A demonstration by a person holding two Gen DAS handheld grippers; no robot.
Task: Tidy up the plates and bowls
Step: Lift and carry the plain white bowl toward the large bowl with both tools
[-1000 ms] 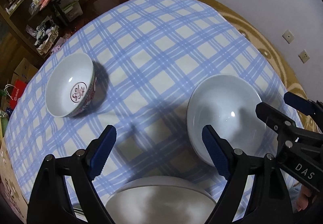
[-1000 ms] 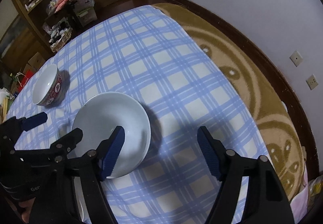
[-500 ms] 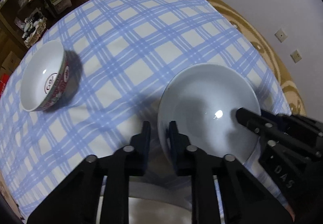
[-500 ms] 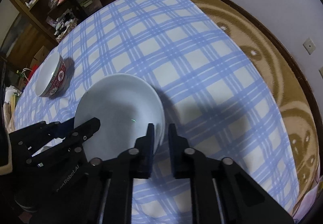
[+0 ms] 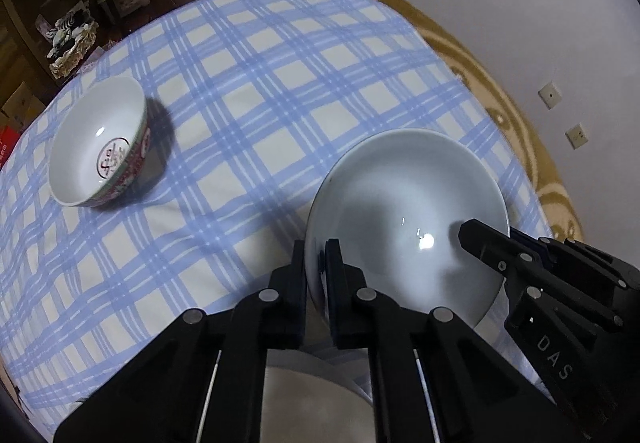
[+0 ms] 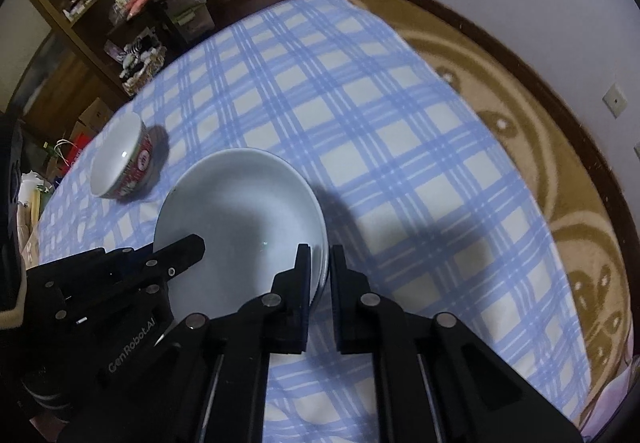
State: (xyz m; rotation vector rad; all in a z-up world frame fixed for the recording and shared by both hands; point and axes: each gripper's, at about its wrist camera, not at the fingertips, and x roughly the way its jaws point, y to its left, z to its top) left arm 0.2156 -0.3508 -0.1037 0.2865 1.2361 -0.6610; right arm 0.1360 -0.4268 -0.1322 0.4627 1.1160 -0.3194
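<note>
Both tongs [image 5: 316, 263] now clamp the plate [image 5: 400, 203] over checked cloth [image 5: 280, 83]

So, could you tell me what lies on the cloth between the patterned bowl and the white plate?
Nothing: between the patterned bowl and the white plate there is only bare checked tablecloth, seen in both wrist views.

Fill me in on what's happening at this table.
A person holds a gripper in each hand, and both are clamped on the rim of the plain white bowl: the left gripper on its left edge, the right gripper on its right edge. The patterned bowl sits untouched on the checked tablecloth.
</note>
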